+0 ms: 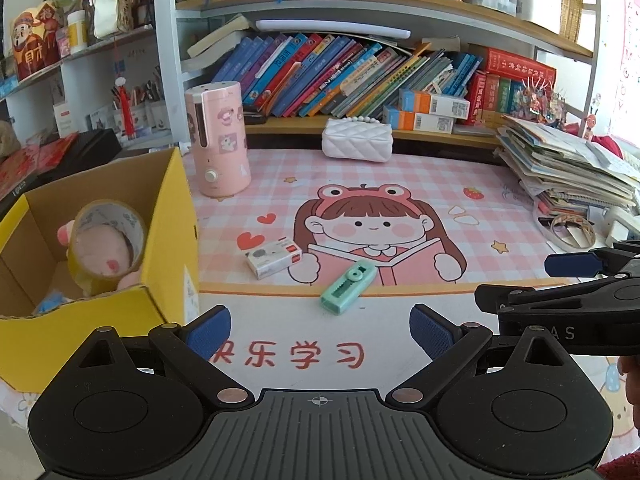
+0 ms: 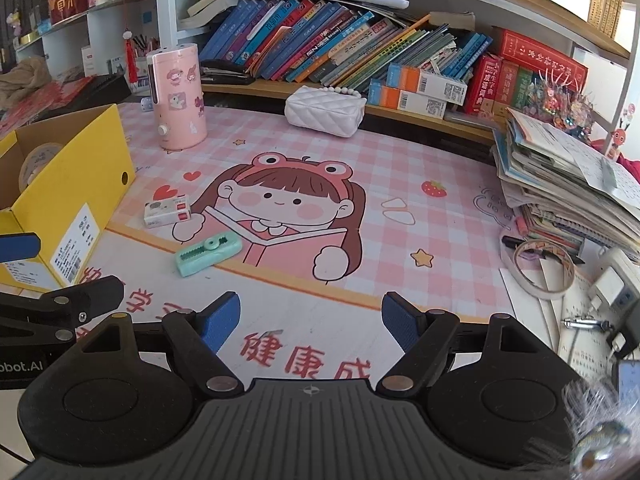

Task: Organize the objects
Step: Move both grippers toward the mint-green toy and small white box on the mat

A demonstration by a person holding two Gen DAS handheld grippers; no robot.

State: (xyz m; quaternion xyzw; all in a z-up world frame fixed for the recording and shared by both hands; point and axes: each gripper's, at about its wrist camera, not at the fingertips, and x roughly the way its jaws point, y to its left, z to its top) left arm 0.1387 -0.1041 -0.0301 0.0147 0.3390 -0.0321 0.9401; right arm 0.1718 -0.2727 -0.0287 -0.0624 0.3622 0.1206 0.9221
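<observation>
Grippers are seen hovering over the pink cartoon desk mat [image 1: 400, 184], both spread wide and both empty. The left gripper [image 1: 320, 330] is held with nothing between its blue pads; the right gripper [image 2: 311, 318] is held the same way, jaws apart over bare mat. Ahead of them, the mint green utility knife [image 1: 349, 287] is found lying flat near the mat's front border, and the small white and red box [image 1: 274, 258] is laid just behind it, the two close but apart. The yellow cardboard box [image 1: 172, 240] is parked at the left edge. Inside it, only the left wrist view gives a proper look: a roll of clear packing tape [image 1: 107, 240] is propped against a pink plush toy [image 1: 120, 276]. From the right wrist view, just the tape's rim is glimpsed, but a loose tape ring [image 2: 538, 268] beside the paper stack [image 2: 568, 184] is shown clearly.
</observation>
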